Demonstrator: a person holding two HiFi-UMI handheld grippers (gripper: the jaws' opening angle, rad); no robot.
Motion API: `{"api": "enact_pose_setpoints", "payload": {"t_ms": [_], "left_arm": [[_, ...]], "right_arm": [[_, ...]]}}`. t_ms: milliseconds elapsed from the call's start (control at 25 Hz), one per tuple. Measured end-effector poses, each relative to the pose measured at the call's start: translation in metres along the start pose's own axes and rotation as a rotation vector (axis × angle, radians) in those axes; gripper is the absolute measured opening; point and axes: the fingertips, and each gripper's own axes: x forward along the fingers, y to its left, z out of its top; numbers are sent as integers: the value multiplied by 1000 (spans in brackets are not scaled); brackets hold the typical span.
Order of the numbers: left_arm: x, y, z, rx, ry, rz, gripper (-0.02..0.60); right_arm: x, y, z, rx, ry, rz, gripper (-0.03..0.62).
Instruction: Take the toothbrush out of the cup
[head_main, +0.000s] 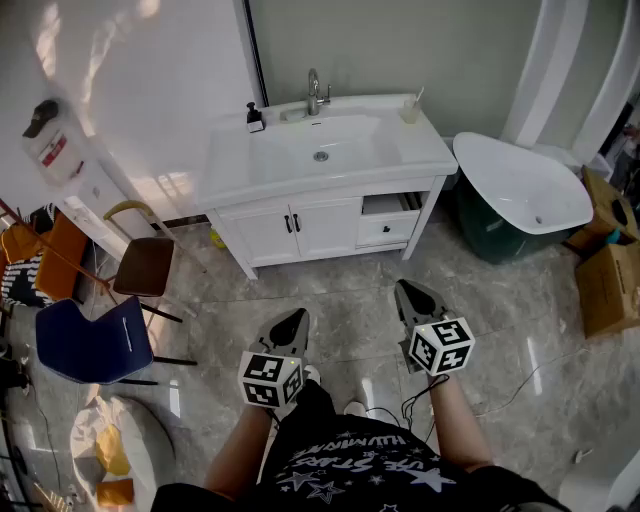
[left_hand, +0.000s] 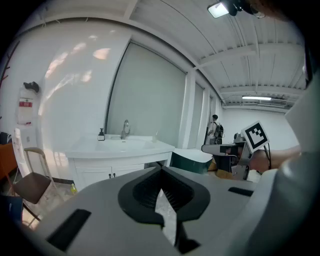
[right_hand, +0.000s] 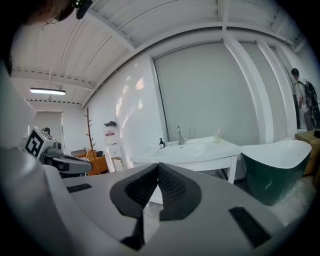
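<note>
A pale cup (head_main: 410, 108) with a toothbrush standing in it sits at the back right corner of the white vanity top (head_main: 240, 165), far across the floor from both grippers. The same cup (left_hand: 155, 136) shows small in the left gripper view, and the cup (right_hand: 217, 136) also appears in the right gripper view. My left gripper (head_main: 298, 316) hangs over the tiled floor, shut and empty. My right gripper (head_main: 404, 289) is beside it, a little nearer the vanity, also shut with nothing in it. In both gripper views the jaws, left (left_hand: 161, 170) and right (right_hand: 158, 165), meet at their tips.
A faucet (head_main: 314, 92) and a dark soap bottle (head_main: 254, 118) stand behind the basin. A drawer (head_main: 390, 205) under the cup is open. A white bathtub (head_main: 525, 185) stands right of the vanity, cardboard boxes (head_main: 610, 280) beyond it. A brown chair (head_main: 145, 265) and blue chair (head_main: 90, 340) stand left.
</note>
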Motion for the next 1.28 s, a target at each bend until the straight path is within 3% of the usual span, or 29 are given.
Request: {"api": "enact_pose_setpoints", "payload": {"t_ms": [280,720,760,840,960,1080,1280], "left_arm": [[-7,-6,-6,11,13,14,12],[-11,-9,-7,7,2,49,12],[-9,-9,-8,11,6,48,12],[-4,-7,-6,17,11,45,12],[9,0,-2,12,6,39,12],[29,13,0,4,5,28,12],[78,43,10,-18,8,12,12]], "right_arm": [[-9,2,-3,-12,9,21,14],[-19,-22,0,33,-22,-18,17],[-17,-25,1,30,-23,-25,29],[-11,-30,2,20,-19,-33,157],[2,-41,0,30,-6,-58,260],[18,-52,-2,41,4,-90,299],[56,-78,-4,49,42,-124,311]]}}
